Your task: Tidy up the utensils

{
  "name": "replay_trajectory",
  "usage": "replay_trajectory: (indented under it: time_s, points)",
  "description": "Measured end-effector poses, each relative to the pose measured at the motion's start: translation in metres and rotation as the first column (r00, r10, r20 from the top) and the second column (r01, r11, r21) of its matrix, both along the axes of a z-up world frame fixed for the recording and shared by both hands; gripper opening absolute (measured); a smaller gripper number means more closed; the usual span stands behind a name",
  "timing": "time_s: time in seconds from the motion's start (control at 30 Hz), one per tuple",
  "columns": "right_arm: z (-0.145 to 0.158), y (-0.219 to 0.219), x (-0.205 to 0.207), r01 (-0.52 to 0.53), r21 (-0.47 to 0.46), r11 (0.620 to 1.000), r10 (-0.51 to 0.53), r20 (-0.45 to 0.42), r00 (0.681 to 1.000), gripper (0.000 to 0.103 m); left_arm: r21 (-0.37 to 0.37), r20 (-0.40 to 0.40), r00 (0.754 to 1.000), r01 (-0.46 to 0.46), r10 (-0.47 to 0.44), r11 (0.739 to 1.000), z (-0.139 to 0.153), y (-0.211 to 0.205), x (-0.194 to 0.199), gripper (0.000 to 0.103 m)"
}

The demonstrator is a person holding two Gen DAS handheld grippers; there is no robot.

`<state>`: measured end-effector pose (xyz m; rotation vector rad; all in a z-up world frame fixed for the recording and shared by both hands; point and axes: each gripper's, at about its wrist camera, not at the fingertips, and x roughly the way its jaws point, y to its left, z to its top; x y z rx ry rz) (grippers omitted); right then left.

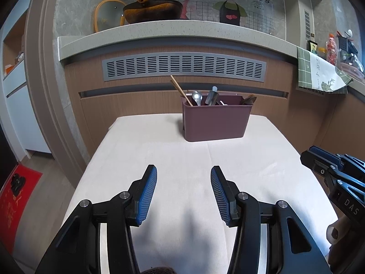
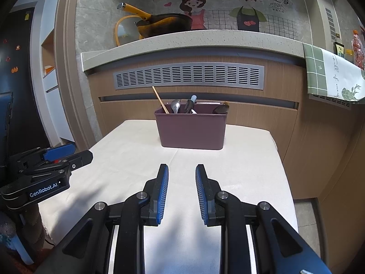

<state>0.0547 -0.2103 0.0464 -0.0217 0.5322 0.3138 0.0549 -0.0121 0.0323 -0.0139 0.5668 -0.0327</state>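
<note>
Both empty grippers hover well short of the utensil bin (image 1: 215, 123).

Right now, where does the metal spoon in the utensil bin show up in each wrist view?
Left wrist view: the metal spoon stands in the maroon utensil bin, above centre, just right of the wooden chopsticks.
Right wrist view: the spoon sits left of centre, in the bin's left part.
Shared landmark: the grey vent grille behind the bin.
</note>
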Motion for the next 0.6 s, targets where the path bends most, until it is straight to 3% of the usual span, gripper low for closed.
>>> replay_trajectory:
  time_s: [0.6]
  points:
    - [-0.0012, 0.0007, 0.0014, 0.007, -0.003, 1.000, -0.007, -0.008, 1.000, 0.023, -0.007, -0.018, 1.000, -0.024, 0.024, 1.000, -0.0061, 0.0076, 0.0046, 0.050]
